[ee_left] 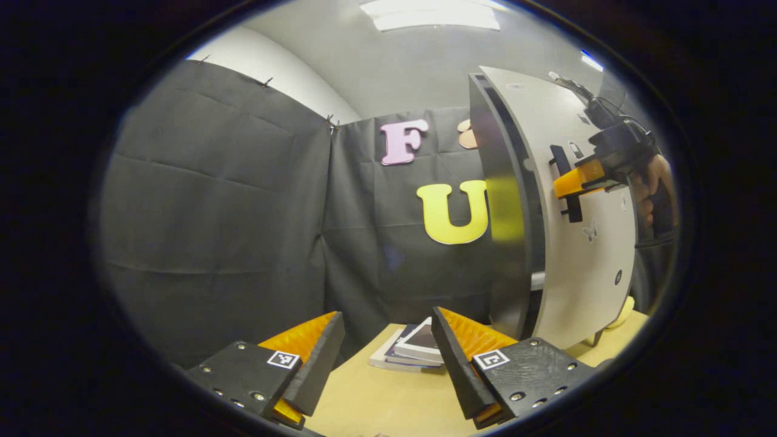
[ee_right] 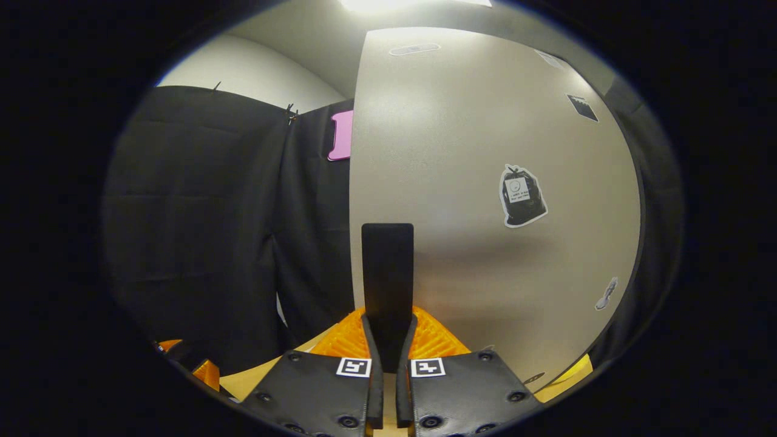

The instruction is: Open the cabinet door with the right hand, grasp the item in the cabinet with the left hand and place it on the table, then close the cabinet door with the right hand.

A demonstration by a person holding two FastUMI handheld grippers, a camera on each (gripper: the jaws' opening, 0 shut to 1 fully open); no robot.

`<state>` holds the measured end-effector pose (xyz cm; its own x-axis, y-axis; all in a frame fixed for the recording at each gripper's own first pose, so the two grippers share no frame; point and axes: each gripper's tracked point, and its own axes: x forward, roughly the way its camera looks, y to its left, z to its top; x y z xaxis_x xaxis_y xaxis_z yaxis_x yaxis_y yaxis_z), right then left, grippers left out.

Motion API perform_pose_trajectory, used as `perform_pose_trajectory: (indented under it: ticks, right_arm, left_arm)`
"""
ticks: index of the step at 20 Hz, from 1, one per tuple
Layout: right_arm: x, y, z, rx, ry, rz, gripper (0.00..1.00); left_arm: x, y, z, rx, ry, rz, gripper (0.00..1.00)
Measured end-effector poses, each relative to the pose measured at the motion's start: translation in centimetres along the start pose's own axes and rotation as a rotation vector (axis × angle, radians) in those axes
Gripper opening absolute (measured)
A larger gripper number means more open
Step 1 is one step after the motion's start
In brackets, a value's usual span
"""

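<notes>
A cabinet stands on the wooden table, with a glossy dark side and a pale door. The door carries a black vertical handle. My right gripper is shut on that handle, held by a hand further right. In the right gripper view the handle rises between the closed fingers of my right gripper, with the door right behind it. My left gripper hovers open over the table, left of the cabinet and holding nothing. The cabinet's inside is hidden.
A small stack of books lies on the table just beyond my left fingertips, near the cabinet's foot. Black cloth walls close the booth behind and to the left. Several stickers dot the door, one a dark bag shape.
</notes>
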<state>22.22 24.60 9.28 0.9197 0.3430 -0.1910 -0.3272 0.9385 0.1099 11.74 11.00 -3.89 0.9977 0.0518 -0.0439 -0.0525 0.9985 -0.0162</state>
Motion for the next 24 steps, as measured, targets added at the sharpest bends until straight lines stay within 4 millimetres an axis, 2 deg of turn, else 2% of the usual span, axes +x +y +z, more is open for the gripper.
perform_pose_trajectory:
  ticks: [2, 5, 9, 16, 24]
  right_arm:
    - [-1.4, 0.4, 0.3, 0.005, 0.009, 0.044, 0.1]
    - [-3.1, 0.6, 0.4, 0.002, 0.022, 0.096, 0.1]
    - [-5.6, 0.6, 0.7, 0.009, 0.034, 0.154, 0.1]
    - [-9.1, -0.7, 0.9, 0.031, 0.056, 0.227, 0.1]
    - [-11.3, -3.1, 0.8, 0.026, 0.047, 0.224, 0.1]
  left_arm:
    - [-0.4, -1.5, 1.0, -0.002, -0.012, -0.014, 0.9]
    - [-1.0, -4.0, 2.3, 0.006, -0.03, -0.039, 0.86]
    - [-2.2, -7.5, 3.6, 0.018, -0.046, -0.076, 0.88]
    - [-5.2, -13.6, 5.1, 0.014, -0.058, -0.136, 0.87]
    - [-8.1, -21.1, 6.0, 0.01, -0.063, -0.22, 0.87]
